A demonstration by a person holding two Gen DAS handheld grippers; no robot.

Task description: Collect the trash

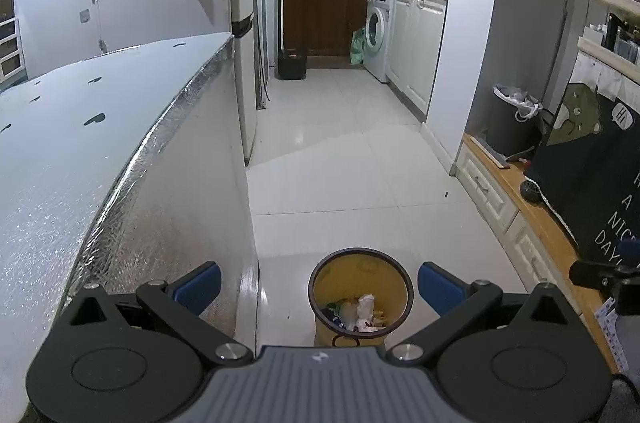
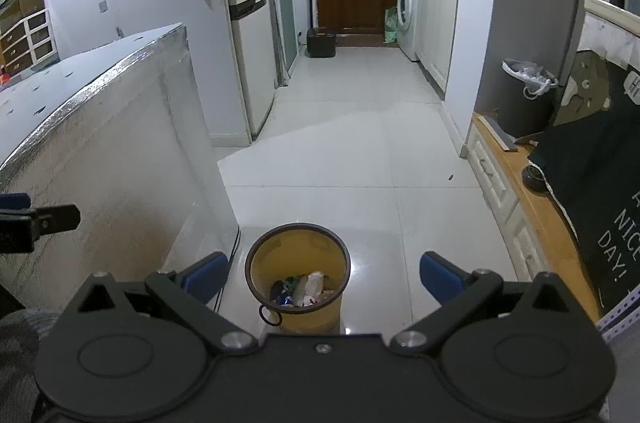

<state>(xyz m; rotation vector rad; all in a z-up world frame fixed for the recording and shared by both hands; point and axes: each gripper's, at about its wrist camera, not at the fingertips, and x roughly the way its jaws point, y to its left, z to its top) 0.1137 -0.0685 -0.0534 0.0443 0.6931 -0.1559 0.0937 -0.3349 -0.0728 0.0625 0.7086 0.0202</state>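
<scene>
At nine o'clock a foil-wrapped counter point(image 1: 100, 159) fills the left side. The left gripper point(image 1: 319, 283) has its blue pads spread wide with nothing between them. The yellow bin point(image 1: 362, 293) stands on the tiled floor point(image 1: 352, 163) at six o'clock, just beyond the fingertips, holding crumpled trash point(image 1: 362, 311). The right gripper point(image 2: 324, 277) is likewise spread and empty, the bin a little toward its seven o'clock. No loose litter shows on the floor apart from a dark speck point(image 2: 451, 177) at two o'clock. Judging from this, the next move is best made slowly, keeping clear of the bin rim and the ring handle point(image 2: 270, 315).
</scene>
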